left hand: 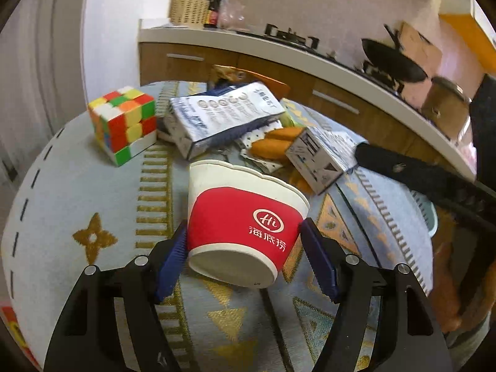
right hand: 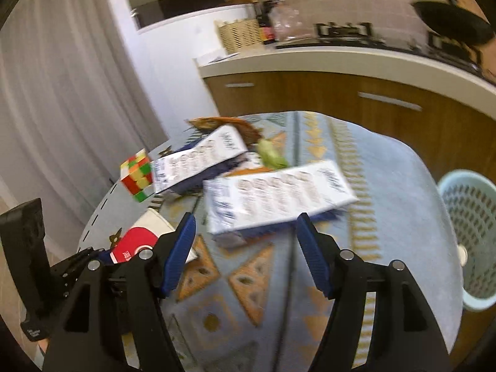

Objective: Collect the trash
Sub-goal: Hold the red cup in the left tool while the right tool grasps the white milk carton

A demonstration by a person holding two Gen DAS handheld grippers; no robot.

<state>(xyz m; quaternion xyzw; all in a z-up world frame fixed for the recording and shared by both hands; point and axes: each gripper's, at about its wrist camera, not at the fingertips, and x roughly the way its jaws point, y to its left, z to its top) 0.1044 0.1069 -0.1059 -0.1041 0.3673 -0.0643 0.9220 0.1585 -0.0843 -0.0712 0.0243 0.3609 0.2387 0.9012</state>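
A red and white paper cup lies tilted on the patterned tablecloth, its base between the open blue fingers of my left gripper; the left pad looks close to touching it. Behind it lie two white and blue cartons and orange wrappers. My right gripper is open and empty, just in front of the nearer carton. The second carton and a green scrap lie beyond. The cup shows in the right wrist view at the left.
A Rubik's cube stands at the table's left. A pale blue slotted basket stands off the table's right edge. A kitchen counter with a wicker basket, bottles and a stove runs behind.
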